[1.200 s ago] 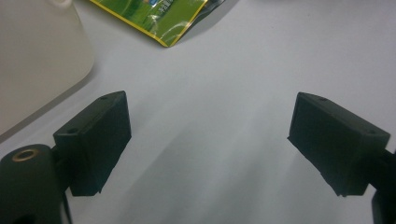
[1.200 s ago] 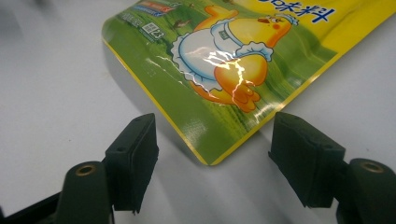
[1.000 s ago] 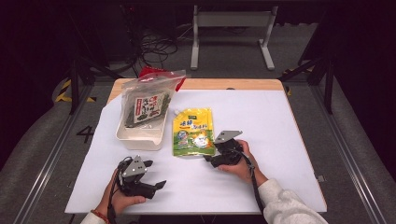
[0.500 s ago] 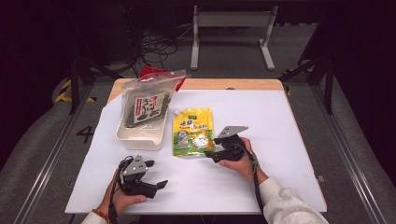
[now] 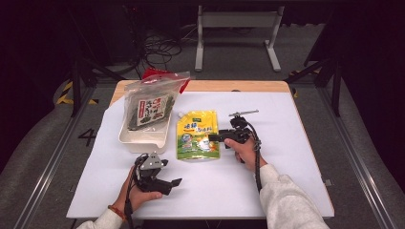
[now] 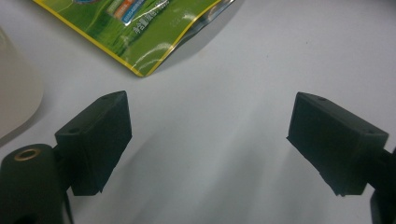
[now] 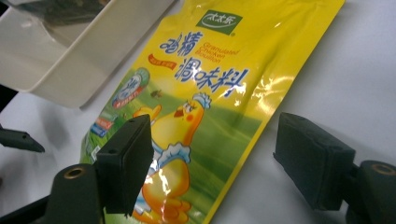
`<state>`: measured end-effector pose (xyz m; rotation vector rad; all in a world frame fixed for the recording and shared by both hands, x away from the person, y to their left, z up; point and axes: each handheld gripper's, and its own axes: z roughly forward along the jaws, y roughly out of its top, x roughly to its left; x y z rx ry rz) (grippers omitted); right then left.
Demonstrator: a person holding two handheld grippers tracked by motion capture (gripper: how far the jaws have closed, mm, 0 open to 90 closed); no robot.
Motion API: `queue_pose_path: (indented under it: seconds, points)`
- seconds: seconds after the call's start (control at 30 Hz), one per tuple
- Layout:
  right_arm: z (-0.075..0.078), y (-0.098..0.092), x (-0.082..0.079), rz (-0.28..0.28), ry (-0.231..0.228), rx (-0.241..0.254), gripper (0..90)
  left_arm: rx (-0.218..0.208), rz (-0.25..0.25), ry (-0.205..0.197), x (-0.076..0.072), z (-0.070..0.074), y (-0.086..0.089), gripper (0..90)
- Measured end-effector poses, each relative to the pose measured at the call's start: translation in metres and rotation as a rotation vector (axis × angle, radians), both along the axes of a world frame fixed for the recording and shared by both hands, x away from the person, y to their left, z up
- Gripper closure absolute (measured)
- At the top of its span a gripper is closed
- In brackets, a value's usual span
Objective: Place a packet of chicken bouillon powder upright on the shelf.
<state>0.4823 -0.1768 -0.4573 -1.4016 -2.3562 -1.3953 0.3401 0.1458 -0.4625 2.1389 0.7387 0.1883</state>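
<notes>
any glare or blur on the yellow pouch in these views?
Right gripper view: glare streaks on the pouch, print still readable; near pads slightly soft. Left gripper view: the pouch corner has a bright sheen and casts a soft shadow on the table. High view: pouch evenly lit, surroundings dark.

A wooden table (image 5: 239,86) runs across the middle of the high view, nearly all of it under a white sheet (image 5: 286,143), with just a strip of bare wood peeking out along the top edge. Left of centre on that sheet sits a shallow white tray (image 5: 141,139). Just to its right, the yellow-and-green seasoning pouch (image 5: 197,135) lies flat, label up, spout corner toward the top of the frame. In the right gripper view the pouch (image 7: 205,107) slants across the centre, the tray's (image 7: 70,70) pale wall at upper left, close beside it. Lower half of the sheet: plain white.
</notes>
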Motion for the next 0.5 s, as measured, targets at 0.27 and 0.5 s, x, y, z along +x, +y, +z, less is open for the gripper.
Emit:
queue_pose_path:
  seconds: [0.27,0.5]
  points:
    - [-0.002,0.002,0.007,-0.039,0.033,0.062,26.8,0.01,-0.022,0.009,0.006,-0.003,-0.01,14.7]
    - [-0.006,0.003,0.01,-0.049,0.061,0.124,29.2,0.023,-0.024,0.013,0.01,-0.005,-0.017,16.9]
